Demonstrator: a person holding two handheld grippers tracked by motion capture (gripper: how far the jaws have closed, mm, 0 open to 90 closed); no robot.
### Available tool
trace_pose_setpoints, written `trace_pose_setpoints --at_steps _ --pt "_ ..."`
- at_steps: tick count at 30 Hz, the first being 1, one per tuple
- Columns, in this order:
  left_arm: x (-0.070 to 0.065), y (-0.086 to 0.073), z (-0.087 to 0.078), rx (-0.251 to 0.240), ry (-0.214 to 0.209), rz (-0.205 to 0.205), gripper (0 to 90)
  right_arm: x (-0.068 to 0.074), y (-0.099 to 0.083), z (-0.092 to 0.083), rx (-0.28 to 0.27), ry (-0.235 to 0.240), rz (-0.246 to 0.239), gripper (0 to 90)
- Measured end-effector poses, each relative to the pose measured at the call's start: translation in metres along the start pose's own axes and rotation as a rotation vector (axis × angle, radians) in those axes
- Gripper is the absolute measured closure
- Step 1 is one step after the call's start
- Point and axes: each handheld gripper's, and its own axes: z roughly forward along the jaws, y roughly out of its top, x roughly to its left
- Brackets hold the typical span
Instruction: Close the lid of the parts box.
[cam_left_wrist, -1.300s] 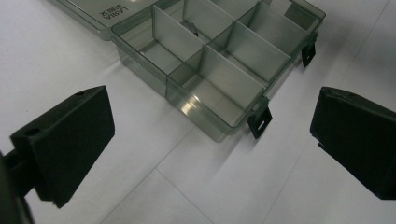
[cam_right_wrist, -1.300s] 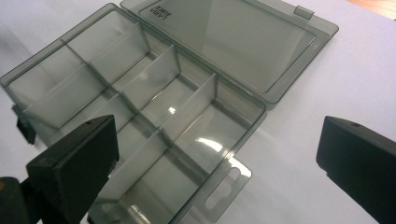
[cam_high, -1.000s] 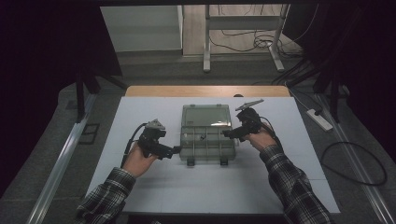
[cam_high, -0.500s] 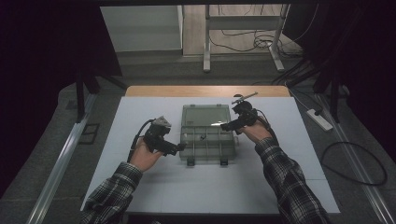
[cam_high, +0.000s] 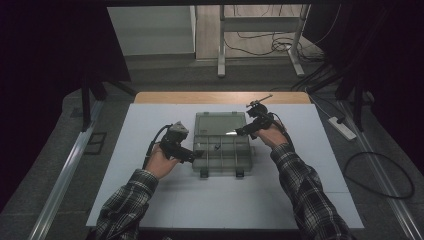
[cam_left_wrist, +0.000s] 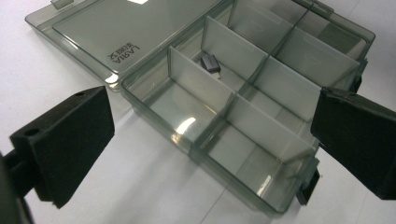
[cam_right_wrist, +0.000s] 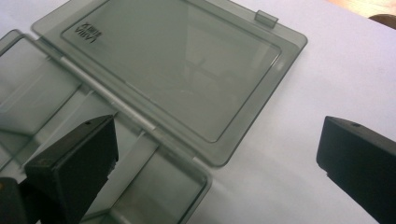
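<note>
White table, open organiser box, left gripper view: adapter inside

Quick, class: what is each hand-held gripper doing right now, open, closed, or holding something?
Left hand-held gripper: open, holding nothing, jaws either side of the box's near corner.
Right hand-held gripper: open, holding nothing, over the box's hinge beside the flat-lying lid.

Raised brand mark on box lid, approx. "LARIA", seen inverted, at lid's 8 o'clock corner; small chars beside it illegible.
</note>
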Motion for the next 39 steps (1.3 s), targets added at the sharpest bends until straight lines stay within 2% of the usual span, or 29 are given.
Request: trace_pose_setpoints --at_steps 7,18,22,39 --pt "-0.004 -0.002 0.008 0.005 -0.003 0.03 0.0 -0.007 0.005 0.009 0.018 -0.006 0.032 0.0" --pt "0.003 -0.007 0.009 0.0 -0.023 -0.013 0.0 -0.011 0.014 0.023 0.074 -0.057 0.026 0.0" --pt "0.005 -0.008 0.009 -0.006 -0.029 -0.03 0.0 -0.013 0.018 0.027 0.081 -0.065 0.039 0.0" --pt "0.007 -0.011 0.01 0.009 -0.028 -0.025 0.0 -0.014 0.02 0.047 0.157 -0.1 0.046 0.0"
